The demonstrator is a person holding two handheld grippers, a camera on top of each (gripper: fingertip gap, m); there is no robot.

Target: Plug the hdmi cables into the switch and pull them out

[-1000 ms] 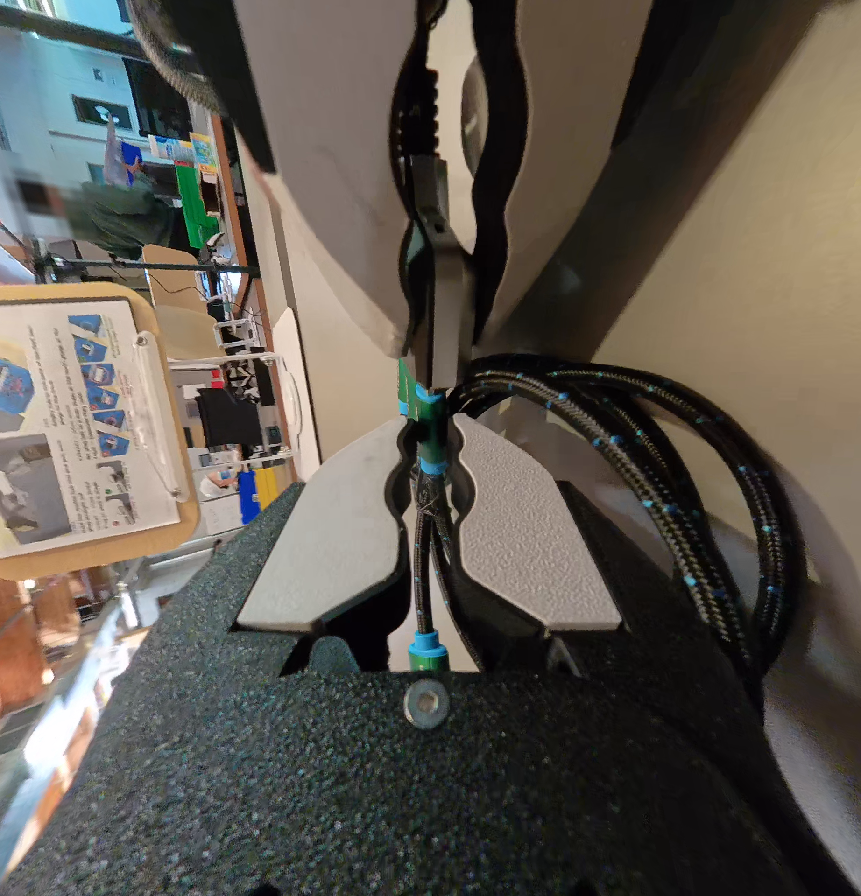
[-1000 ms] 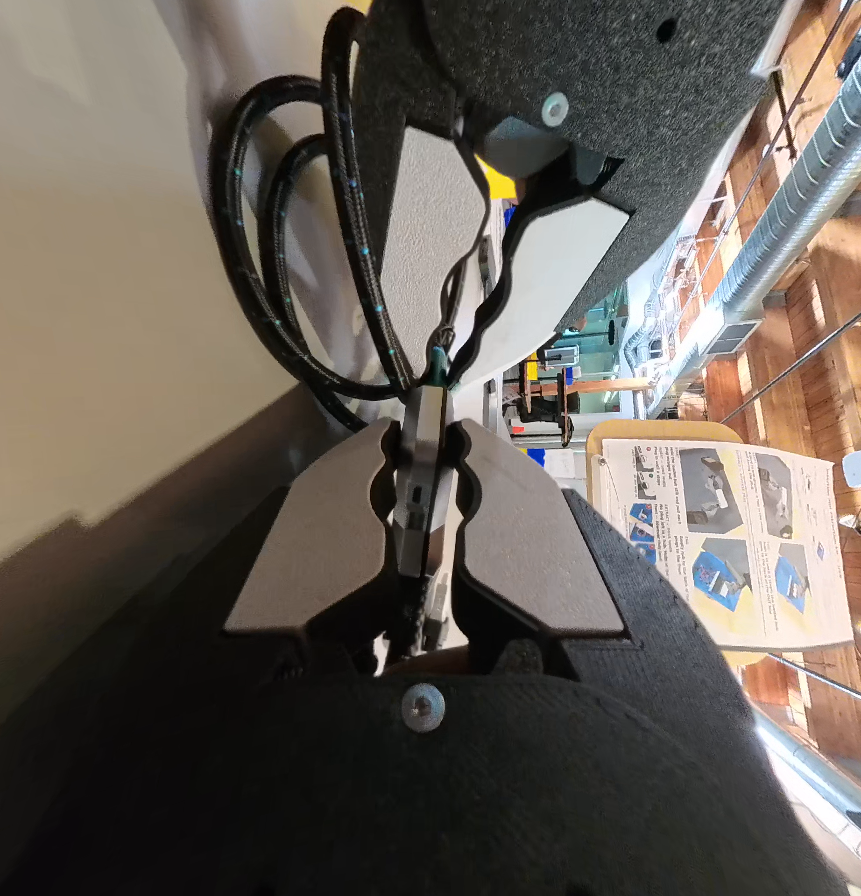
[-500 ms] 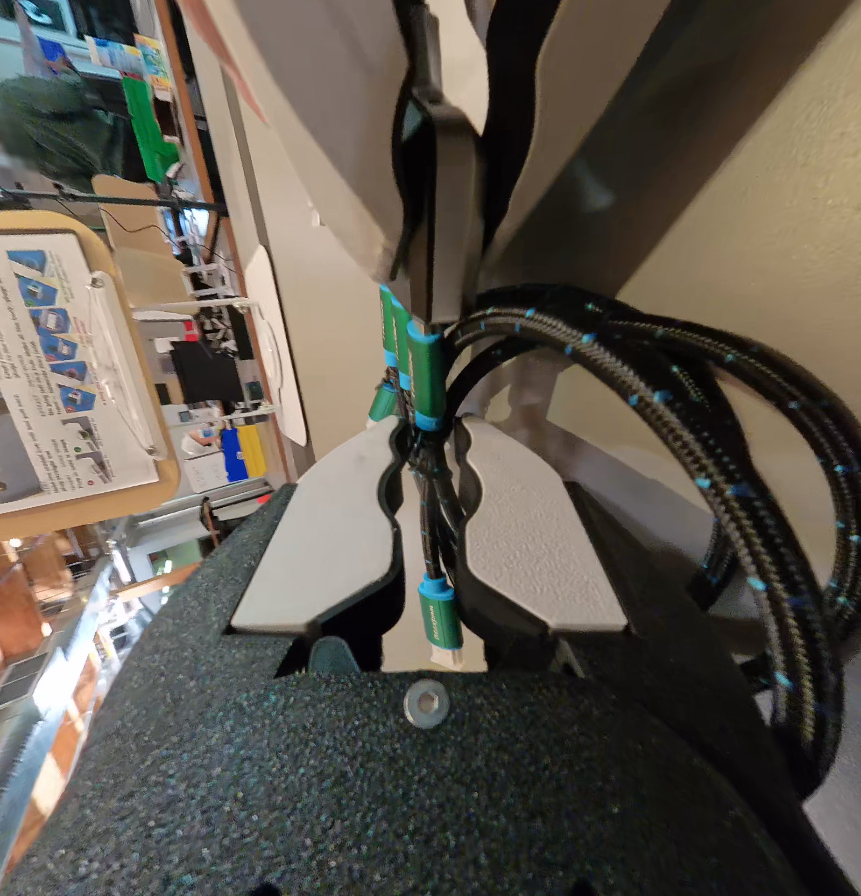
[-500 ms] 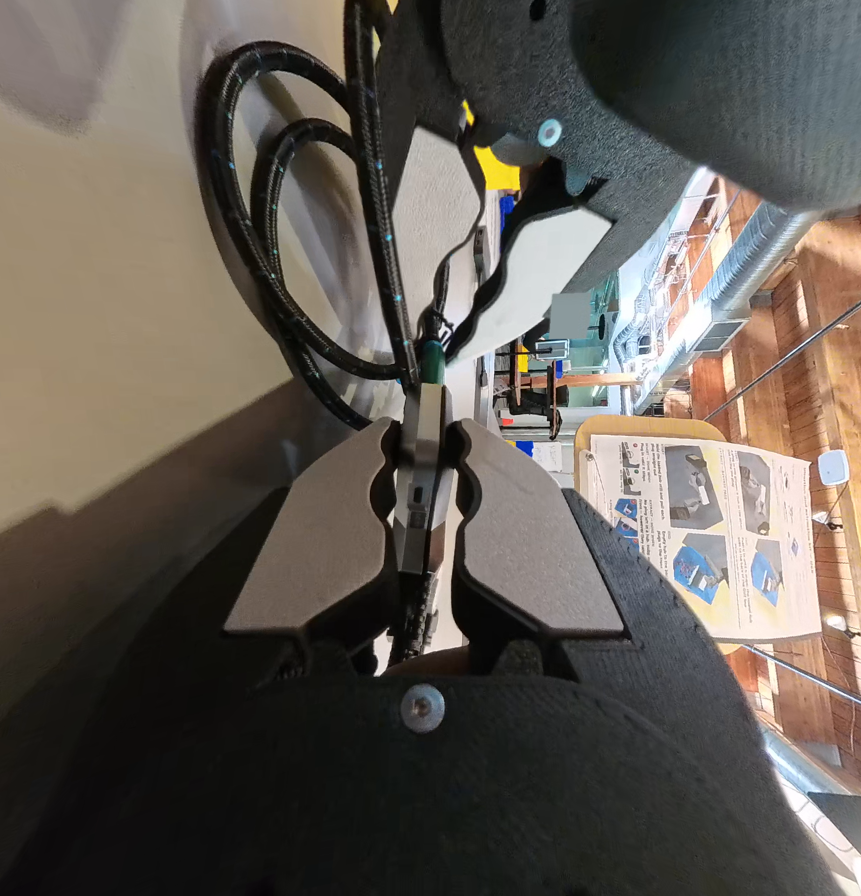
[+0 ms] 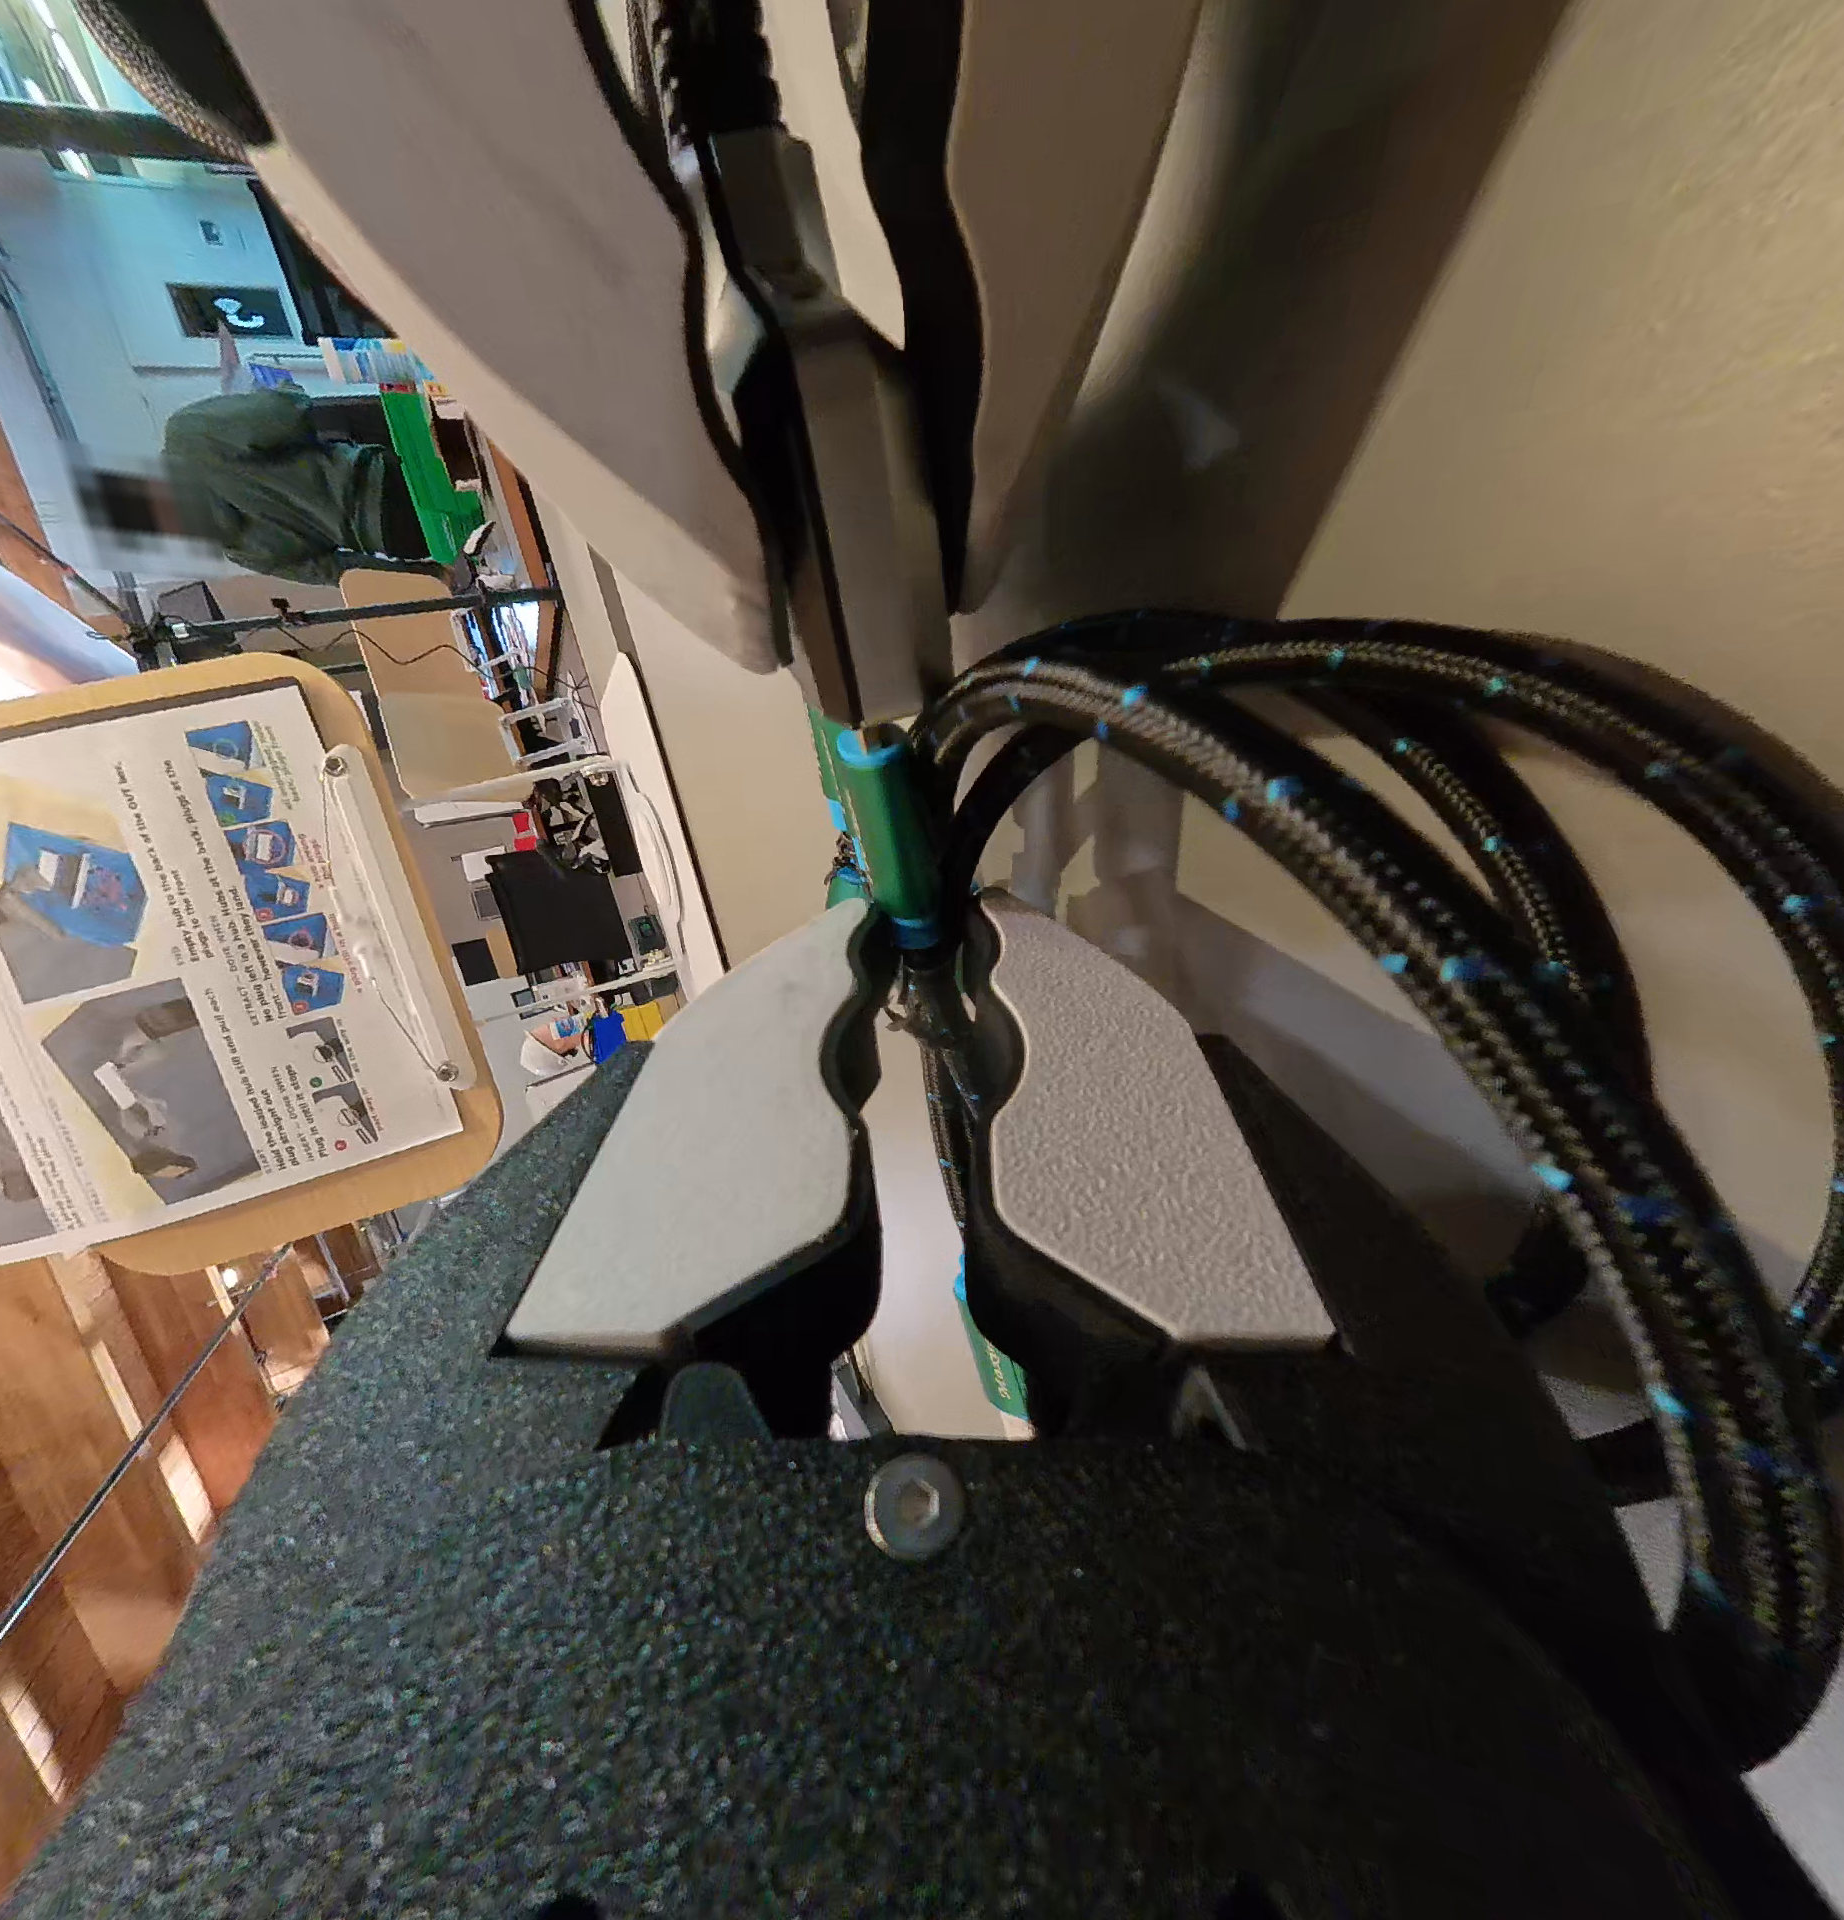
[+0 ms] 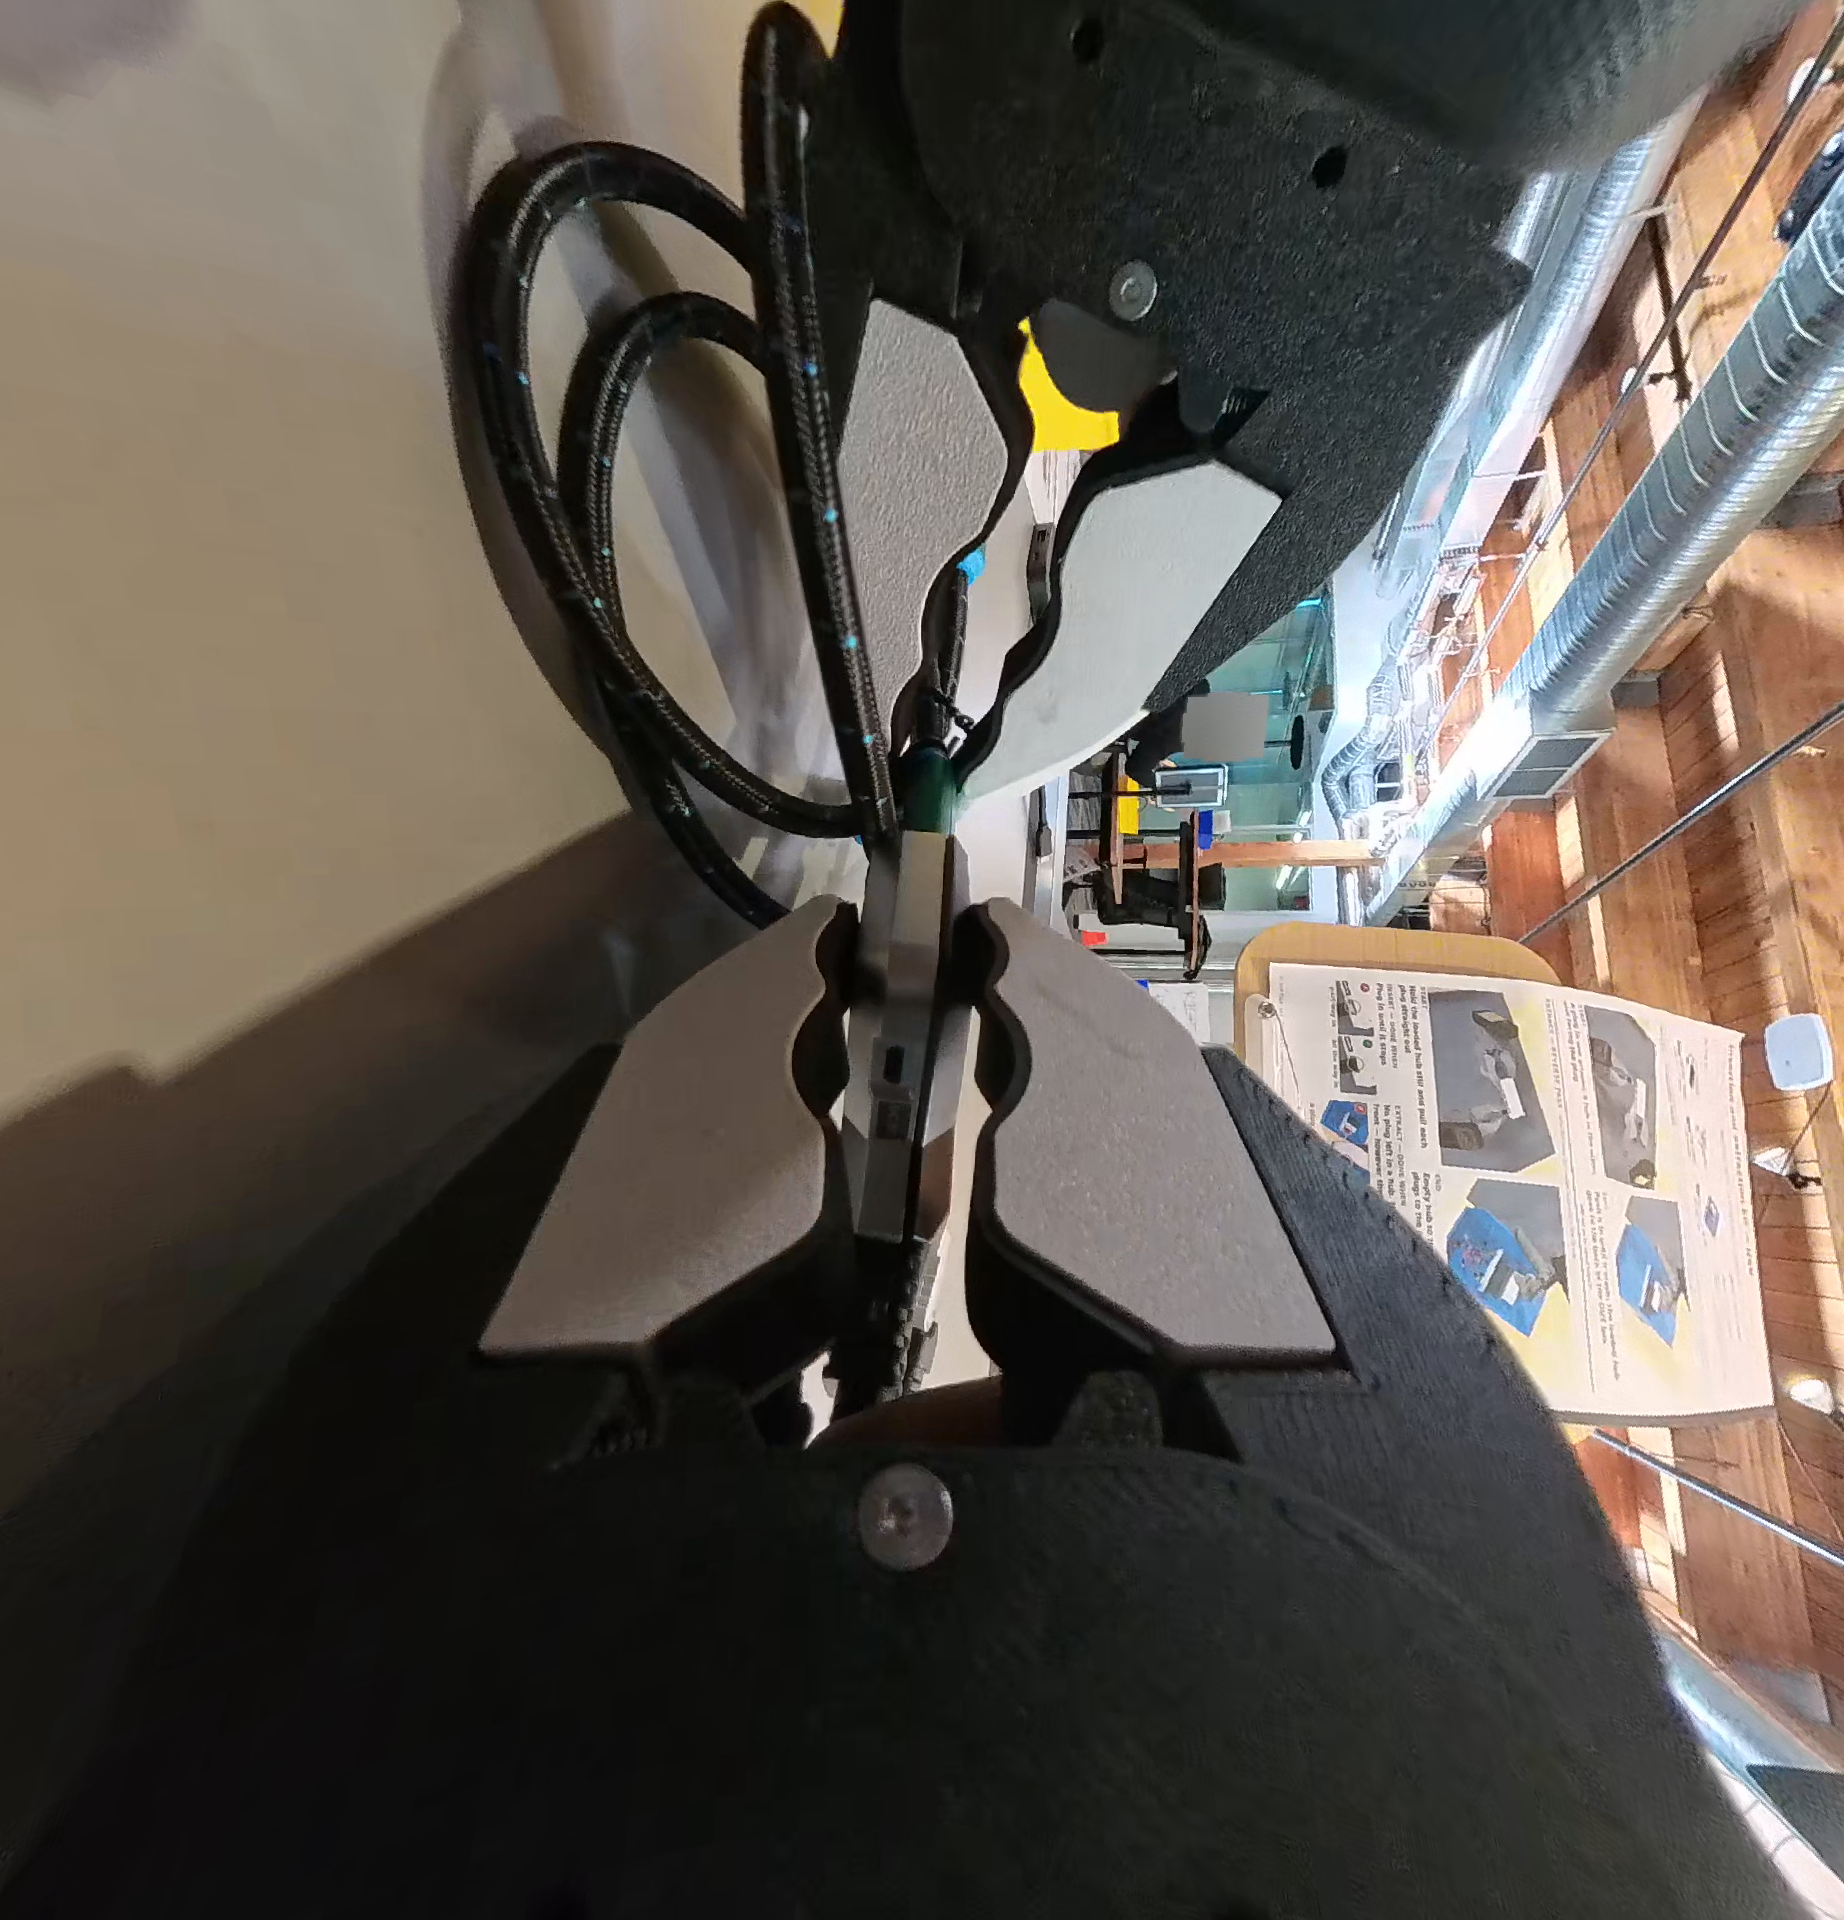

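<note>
Two grippers (image 5: 923,935) (image 6: 907,935), one hub (image 6: 902,1049)

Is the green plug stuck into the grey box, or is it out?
In. The green plug has its tip against the end of the grey box, with no gap showing. How deep it goes, I cannot tell.

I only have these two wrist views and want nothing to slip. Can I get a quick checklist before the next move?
1. Right tongs clamped on grey hub: ok.
2. Left tongs closed on braided cable just behind green plug: ok.
3. Green plug meets the hub's end: ok; fully seated: cannot tell.
4. Cable loops clear of both tongs: not ok, they hang against the left one.
5. Second green plug low between left tongs: loose, cannot tell.
</note>
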